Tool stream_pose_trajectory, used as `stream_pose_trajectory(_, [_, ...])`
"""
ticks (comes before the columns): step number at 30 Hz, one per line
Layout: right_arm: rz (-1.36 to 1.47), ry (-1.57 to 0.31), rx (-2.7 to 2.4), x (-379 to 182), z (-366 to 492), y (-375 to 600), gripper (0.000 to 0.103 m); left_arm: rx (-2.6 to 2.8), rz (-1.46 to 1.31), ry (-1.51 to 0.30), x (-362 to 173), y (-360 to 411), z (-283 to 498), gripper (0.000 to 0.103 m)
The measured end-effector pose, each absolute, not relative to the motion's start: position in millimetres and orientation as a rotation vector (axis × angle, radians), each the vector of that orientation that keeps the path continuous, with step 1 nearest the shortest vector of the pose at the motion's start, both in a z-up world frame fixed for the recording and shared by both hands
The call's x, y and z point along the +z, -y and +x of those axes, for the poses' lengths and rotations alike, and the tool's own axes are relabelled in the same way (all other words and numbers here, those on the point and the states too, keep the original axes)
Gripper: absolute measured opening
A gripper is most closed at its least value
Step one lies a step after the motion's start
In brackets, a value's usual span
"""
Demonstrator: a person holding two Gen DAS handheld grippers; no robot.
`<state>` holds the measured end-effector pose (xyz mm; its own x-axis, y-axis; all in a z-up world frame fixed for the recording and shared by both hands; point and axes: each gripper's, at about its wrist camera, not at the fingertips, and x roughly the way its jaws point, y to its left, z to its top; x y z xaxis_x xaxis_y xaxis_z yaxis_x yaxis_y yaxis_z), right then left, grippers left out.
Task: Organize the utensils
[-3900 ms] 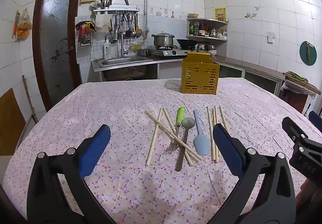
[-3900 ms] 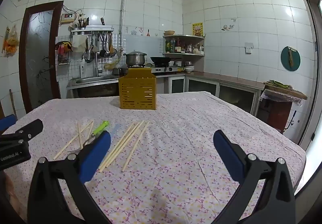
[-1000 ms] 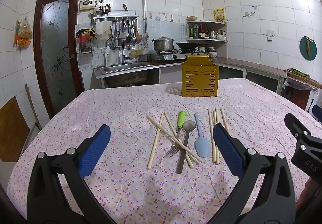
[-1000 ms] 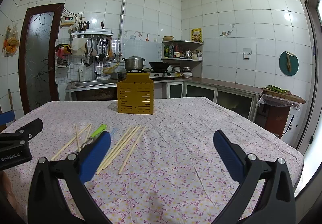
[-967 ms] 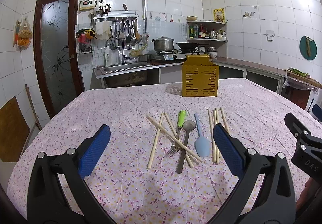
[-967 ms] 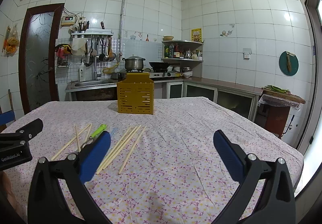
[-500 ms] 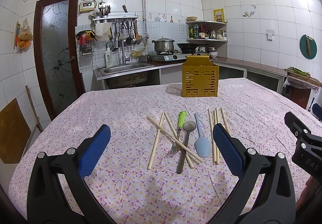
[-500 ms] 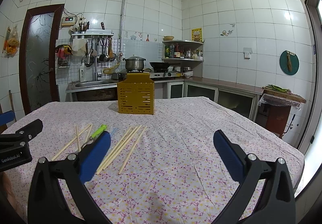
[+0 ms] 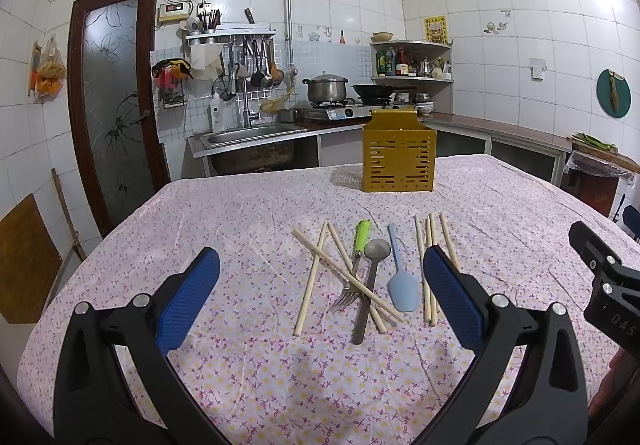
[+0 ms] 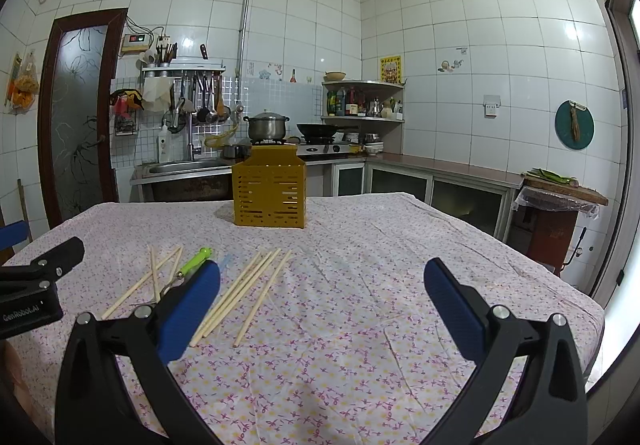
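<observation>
We hold both tongs above the near part of the table [image 9: 224, 205], nothing between their fingers. The left gripper [image 9: 320, 287] stands wide, its 2 blue pads apart, and the right gripper [image 10: 322, 295] is spread just as wide and empty.

Just ahead of the left gripper, between its pads in that view, lie the utensils: crossed chopsticks [image 9: 316, 269], a green-handled fork [image 9: 356, 265], a metal spoon [image 9: 370, 277], a pale blue spatula [image 9: 402, 283], and a second bunch of chopsticks [image 9: 430, 245] beside its right pad. Beyond them, well apart, stands the yellow slotted holder [image 9: 398, 161].

We judge the task not begun: every utensil we can see lies flat on the cloth, and whether the holder already contains anything we cannot tell.

The left view shows the whole spread; in the right view the spoon and most of the spatula hide behind the left pad. The right view alone shows the bare cloth to the table's far right edge.
</observation>
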<state>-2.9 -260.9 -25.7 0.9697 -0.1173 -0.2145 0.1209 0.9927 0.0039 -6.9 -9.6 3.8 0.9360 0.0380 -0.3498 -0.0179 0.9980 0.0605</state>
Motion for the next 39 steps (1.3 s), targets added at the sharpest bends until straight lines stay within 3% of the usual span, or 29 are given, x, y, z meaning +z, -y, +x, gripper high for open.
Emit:
stream_pose_trajectory(24, [0.015,-0.225,-0.099,-21,11,262,0.099,0.036,0.052,-0.357,13,4,-1,0.098])
stream_pose_trajectory(39, [0.005,-0.469,-0.097,-19,122,272,0.099,0.008,-0.016,-0.524,33,-37,97,0.098])
